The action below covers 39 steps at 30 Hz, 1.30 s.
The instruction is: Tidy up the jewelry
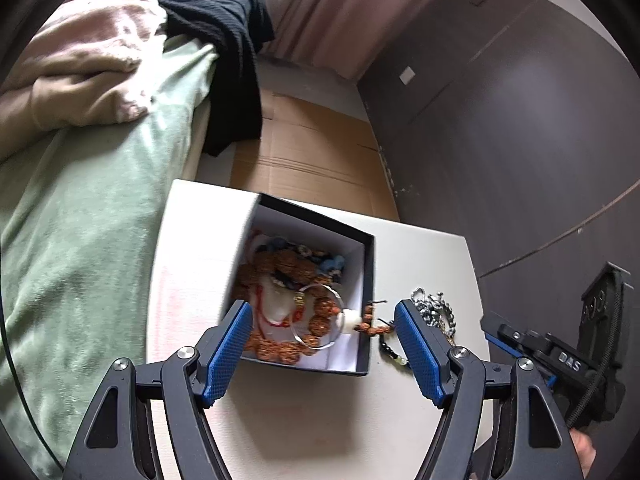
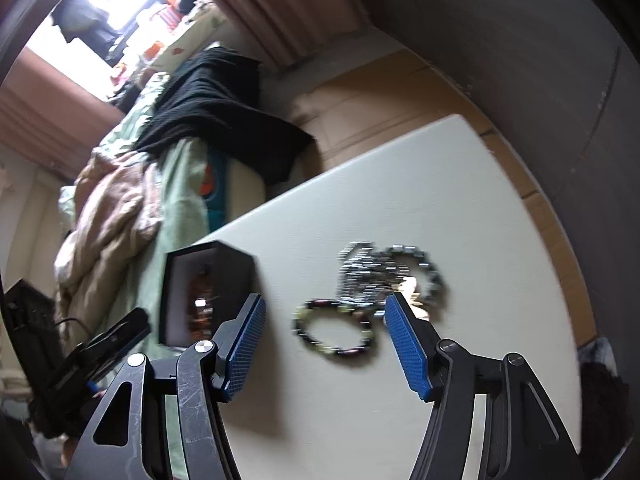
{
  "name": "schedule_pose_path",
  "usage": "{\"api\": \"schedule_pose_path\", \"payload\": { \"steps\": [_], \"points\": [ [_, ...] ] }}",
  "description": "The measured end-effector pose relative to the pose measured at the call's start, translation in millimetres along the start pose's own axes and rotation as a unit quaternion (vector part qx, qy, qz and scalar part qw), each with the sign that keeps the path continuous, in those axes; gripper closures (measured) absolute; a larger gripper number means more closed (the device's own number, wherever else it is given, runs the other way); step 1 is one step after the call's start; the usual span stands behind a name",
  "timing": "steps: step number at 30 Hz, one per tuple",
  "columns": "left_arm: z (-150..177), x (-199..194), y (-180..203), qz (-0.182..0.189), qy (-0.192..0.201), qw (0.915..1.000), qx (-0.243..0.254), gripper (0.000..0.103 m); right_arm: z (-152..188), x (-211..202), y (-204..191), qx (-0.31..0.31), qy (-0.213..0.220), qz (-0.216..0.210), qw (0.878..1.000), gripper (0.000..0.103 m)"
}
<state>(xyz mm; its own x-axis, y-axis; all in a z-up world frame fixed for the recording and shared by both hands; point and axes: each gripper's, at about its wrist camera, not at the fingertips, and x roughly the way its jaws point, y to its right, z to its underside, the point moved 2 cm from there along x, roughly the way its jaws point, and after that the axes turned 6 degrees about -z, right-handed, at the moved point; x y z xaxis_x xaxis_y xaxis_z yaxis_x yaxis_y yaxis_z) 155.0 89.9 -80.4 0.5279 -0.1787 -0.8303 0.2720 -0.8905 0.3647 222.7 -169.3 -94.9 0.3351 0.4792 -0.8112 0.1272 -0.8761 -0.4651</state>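
Left gripper (image 1: 323, 322) – jaws spread, empty – hangs over the open black cardboard jewelry box (image 1: 370, 264); right gripper (image 2: 325, 316), likewise spread, hovers above the dark beaded bracelet (image 2: 335, 330) on the white counter (image 2: 460, 200).

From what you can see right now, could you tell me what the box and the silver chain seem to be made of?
The box looks like stiff cardboard: matte black outside, plain white inside, with thin, sharp-edged walls. The silver chain looks like polished metal, since its chunky links show bright glints, though plated or coated plastic cannot be ruled out from these blurred views.
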Motion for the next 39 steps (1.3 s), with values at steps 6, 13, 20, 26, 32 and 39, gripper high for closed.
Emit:
{"api": "schedule_pose_path", "payload": {
  "steps": [6, 13, 20, 26, 32, 39],
  "points": [
    [8, 4, 28, 0.002, 0.01, 0.9992, 0.04, 0.029, -3, 10, 24, 0.007, -0.014, 0.03, 0.999, 0.04],
    [16, 16, 54, 0.0, 0.004, 0.9976, 0.069, 0.044, 2, 28, 42, 0.013, -0.044, 0.045, 0.998, 0.05],
    [22, 25, 63, -0.004, -0.002, 0.9974, 0.072, 0.046, 5, 45, 47, 0.025, -0.059, 0.035, 0.997, 0.06],
    [24, 30, 71, -0.005, -0.001, 0.9969, 0.079, 0.046, 5, 47, 44, 0.019, -0.062, 0.037, 0.997, 0.08],
    [24, 30, 72, -0.01, 0.005, 0.9966, 0.081, 0.046, 5, 38, 47, 0.017, -0.059, 0.021, 0.998, 0.095],
    [26, 23, 84, -0.008, 0.021, 0.995, 0.097, 0.046, 3, 20, 54, 0.016, -0.044, 0.013, 0.999, 0.099]
  ]
}}
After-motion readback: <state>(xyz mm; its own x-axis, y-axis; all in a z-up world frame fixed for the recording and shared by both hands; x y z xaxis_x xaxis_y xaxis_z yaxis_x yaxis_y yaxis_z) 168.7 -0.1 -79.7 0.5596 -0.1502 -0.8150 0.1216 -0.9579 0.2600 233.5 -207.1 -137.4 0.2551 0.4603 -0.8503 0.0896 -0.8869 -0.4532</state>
